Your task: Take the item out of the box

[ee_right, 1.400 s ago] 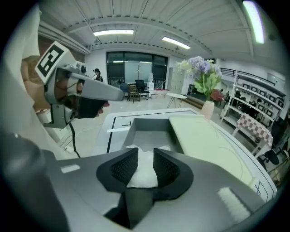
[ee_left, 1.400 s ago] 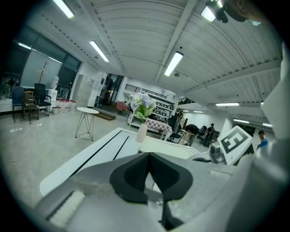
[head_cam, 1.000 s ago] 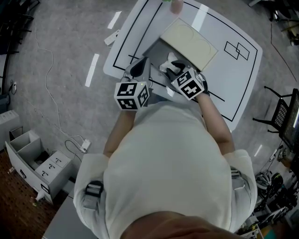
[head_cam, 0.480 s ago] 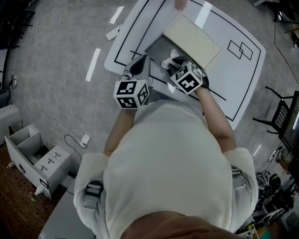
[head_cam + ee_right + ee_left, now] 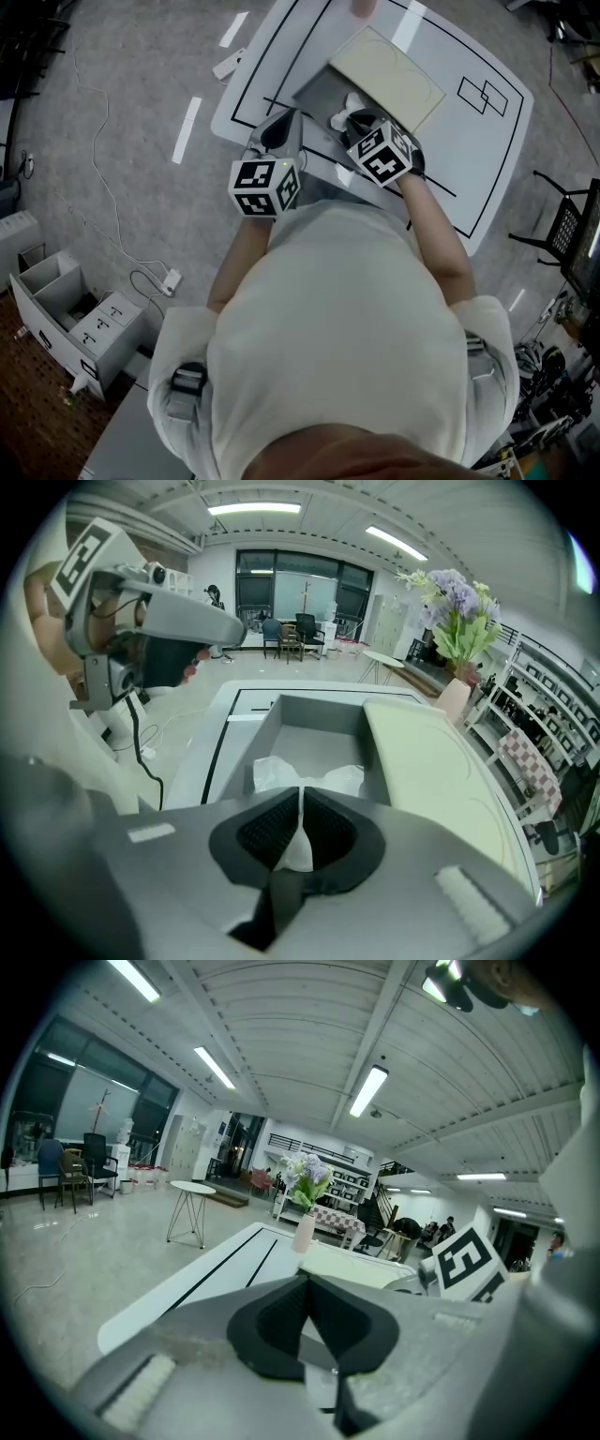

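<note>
Right tongs (image 5: 300, 803) have just been closed on a thin fold of the bag (image 5: 277, 771), which lies in the box (image 5: 309, 712). Left tongs (image 5: 306, 1283) clenched, empty. Risk: film may be torn or lost on lifting; unheld box may be dragged

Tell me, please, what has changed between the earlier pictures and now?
The right claw has just been closing and now pinches the white bag that lies inside the grey box. The left claw, the box and its open lid stayed where they were.
</note>
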{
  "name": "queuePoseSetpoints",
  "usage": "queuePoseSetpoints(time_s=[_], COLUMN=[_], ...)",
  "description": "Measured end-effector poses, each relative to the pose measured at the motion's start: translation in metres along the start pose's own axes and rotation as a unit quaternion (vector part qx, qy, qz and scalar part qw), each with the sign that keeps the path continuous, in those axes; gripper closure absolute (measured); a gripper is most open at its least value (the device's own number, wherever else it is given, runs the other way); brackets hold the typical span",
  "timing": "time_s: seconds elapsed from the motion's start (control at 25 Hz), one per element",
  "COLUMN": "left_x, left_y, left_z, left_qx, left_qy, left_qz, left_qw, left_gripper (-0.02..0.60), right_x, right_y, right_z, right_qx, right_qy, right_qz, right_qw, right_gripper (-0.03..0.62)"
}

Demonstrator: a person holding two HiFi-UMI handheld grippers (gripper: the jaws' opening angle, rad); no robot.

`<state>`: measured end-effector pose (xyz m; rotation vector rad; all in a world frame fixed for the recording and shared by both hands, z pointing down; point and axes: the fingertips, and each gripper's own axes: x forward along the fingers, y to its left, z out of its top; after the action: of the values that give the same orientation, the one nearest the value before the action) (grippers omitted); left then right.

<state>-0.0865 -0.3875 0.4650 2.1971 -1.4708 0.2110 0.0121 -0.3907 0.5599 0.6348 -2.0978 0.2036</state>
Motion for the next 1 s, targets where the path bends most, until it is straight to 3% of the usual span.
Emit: queuePoseSetpoints(time_s=[1.0], left_x=[-0.061], left_y=[-0.018], left_z=[-0.026], left_qx=[0.021], left_qy=[-0.001], left_qz=[-0.035], left_qw=[0.9992], left_gripper=[0.581], right_x=[-0.064], right_y=[0.029], right_z=[0.023], right_qx=[0.023], right_qy=[-0.073], right_qz=[-0.084], right_qw=[0.994], right_gripper=[0.585])
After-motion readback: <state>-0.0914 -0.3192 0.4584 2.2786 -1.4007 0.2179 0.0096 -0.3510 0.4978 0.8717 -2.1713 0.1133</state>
